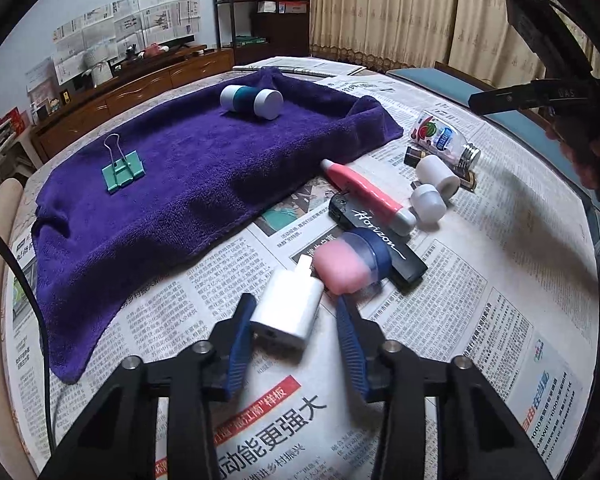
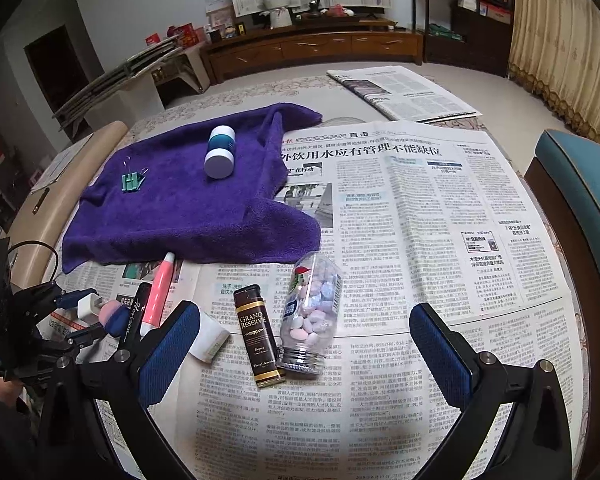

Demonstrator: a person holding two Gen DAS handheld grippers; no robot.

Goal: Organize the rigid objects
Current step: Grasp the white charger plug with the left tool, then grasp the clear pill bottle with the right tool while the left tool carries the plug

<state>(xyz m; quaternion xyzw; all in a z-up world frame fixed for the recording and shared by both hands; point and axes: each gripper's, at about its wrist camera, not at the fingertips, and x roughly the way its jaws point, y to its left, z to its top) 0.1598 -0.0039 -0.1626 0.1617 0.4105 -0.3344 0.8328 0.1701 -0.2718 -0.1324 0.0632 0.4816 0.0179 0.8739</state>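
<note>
In the left wrist view my left gripper [image 1: 294,300] straddles a white charger plug [image 1: 288,312] lying on the newspaper. Its left pad touches the plug's side, while the right pad stands a small gap away, beside a blurred pink-and-blue capped item [image 1: 350,266]. My right gripper [image 2: 306,348] hangs wide open over a brown lighter [image 2: 258,340] and a clear bottle of pastel candies [image 2: 312,312], touching neither. A purple towel [image 1: 188,184] carries a teal binder clip [image 1: 123,174] and a white-and-teal cylinder [image 1: 252,102].
A pink pen-like stick [image 1: 366,192] lies across a black "Horizon" bar [image 1: 380,246], with white caps [image 1: 436,184] beside them. Newspaper [image 2: 420,220] covers the table. A blue chair [image 2: 580,200] stands at the right edge. A hand [image 1: 588,160] holds the other tool.
</note>
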